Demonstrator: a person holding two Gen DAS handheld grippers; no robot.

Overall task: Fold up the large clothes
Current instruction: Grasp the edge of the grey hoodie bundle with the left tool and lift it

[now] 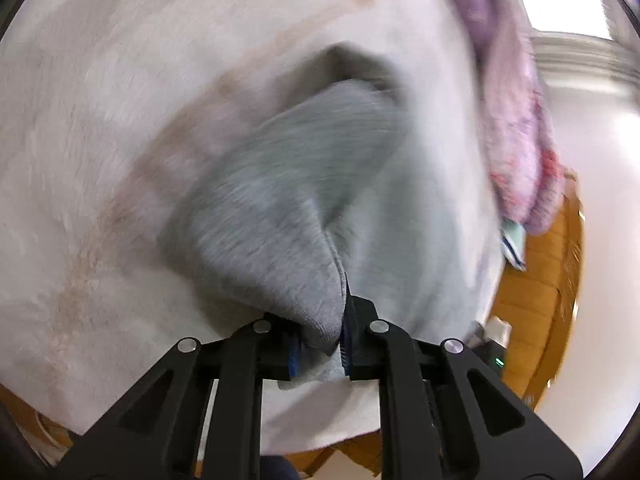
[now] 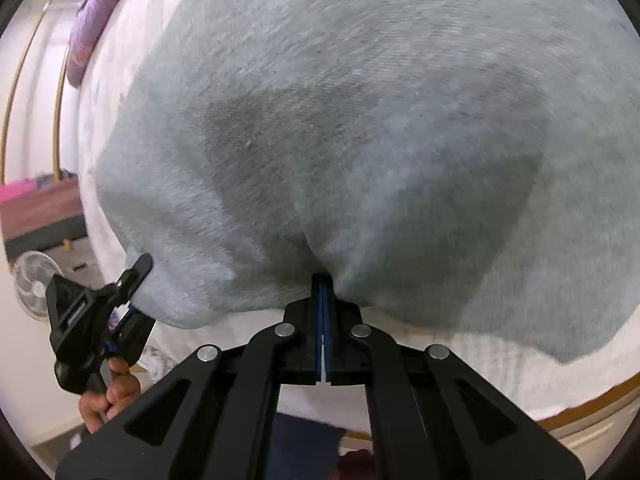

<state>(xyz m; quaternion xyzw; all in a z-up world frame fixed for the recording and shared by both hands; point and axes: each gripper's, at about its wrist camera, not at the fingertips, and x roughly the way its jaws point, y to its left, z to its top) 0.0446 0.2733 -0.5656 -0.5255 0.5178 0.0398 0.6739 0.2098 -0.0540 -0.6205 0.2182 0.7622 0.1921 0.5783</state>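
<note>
A large grey knit garment (image 2: 360, 120) lies spread over a white bed cover (image 2: 500, 376). My right gripper (image 2: 322, 292) is shut on the garment's near edge, jaws pressed together with cloth pinched at the tips. My left gripper (image 1: 320, 332) is shut on another part of the grey garment (image 1: 280, 200), with a bunched fold hanging between its blue pads. The left gripper also shows in the right wrist view (image 2: 132, 292) at the lower left, gripping the garment's left corner, with the person's hand (image 2: 108, 396) on its handle.
A purple fleecy blanket (image 1: 516, 128) lies at the bed's far side, also seen in the right wrist view (image 2: 96, 12). The bed has a wooden frame (image 1: 540, 288). A white fan (image 2: 34, 284) stands on the floor at left, near a low dark bench (image 2: 44, 216).
</note>
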